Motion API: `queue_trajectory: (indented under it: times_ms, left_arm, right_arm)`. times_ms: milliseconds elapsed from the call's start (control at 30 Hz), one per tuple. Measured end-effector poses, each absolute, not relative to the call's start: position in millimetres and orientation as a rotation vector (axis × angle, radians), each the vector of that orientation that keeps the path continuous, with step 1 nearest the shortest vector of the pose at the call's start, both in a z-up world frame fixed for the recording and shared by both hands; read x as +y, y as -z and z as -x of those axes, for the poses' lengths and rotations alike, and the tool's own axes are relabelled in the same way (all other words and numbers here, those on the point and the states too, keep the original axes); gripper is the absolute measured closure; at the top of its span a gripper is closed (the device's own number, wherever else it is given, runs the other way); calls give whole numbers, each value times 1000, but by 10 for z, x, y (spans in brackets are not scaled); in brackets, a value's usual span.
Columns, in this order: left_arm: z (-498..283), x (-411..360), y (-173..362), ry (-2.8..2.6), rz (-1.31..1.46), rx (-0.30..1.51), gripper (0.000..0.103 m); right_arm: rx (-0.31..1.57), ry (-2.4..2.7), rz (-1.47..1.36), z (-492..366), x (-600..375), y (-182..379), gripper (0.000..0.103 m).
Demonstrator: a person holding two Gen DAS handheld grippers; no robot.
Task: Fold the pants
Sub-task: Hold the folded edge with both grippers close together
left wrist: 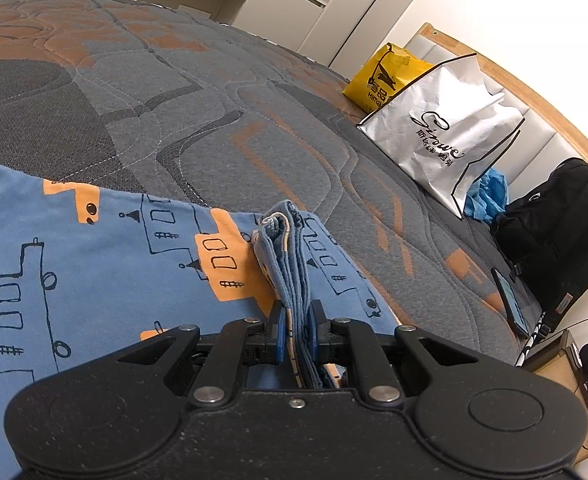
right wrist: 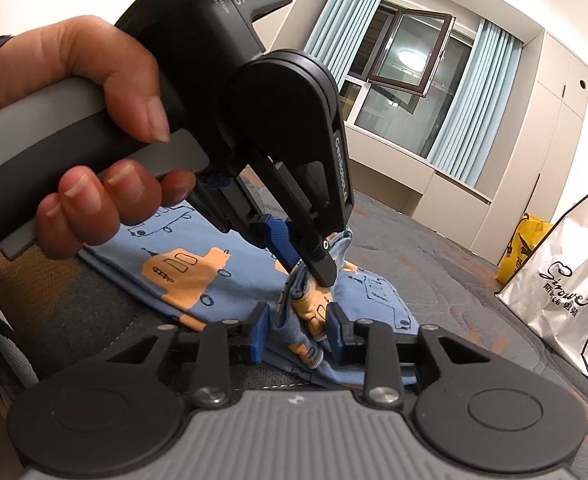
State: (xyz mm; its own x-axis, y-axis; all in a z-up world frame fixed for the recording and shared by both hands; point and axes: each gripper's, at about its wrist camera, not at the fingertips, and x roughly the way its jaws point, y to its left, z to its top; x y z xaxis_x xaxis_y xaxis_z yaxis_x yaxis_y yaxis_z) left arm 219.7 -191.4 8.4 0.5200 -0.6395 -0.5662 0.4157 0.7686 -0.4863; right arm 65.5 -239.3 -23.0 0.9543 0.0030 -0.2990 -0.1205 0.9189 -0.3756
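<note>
The pants (left wrist: 94,264) are blue with orange and black house drawings and lie on the grey and orange quilted bed (left wrist: 198,112). My left gripper (left wrist: 297,320) is shut on a bunched edge of the pants (left wrist: 286,256), which stands up between its blue pads. In the right wrist view the left gripper (right wrist: 305,260) comes in from the upper left, held by a hand, pinching the same bunch. My right gripper (right wrist: 298,330) is shut on the pants (right wrist: 309,312) just below it. The pants (right wrist: 198,264) spread to the left.
A silver shopping bag (left wrist: 441,136) and a yellow bag (left wrist: 385,76) stand on the bed at the right. A black backpack (left wrist: 549,232) and a phone (left wrist: 509,300) lie beyond them. A window with blue curtains (right wrist: 405,72) is at the back.
</note>
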Motion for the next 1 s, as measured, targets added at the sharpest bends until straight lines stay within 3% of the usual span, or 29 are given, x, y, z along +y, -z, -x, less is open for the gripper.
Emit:
queue_trajectory:
  times_ms: [200, 1000]
  left_arm:
    - [-2169, -1845, -125, 657, 319, 795, 92]
    - [-2024, -555, -201, 582, 387, 747, 92]
  right_arm:
    - [288, -67, 391, -626, -2387, 191, 89]
    - [256, -298, 407, -686, -1636, -62, 90]
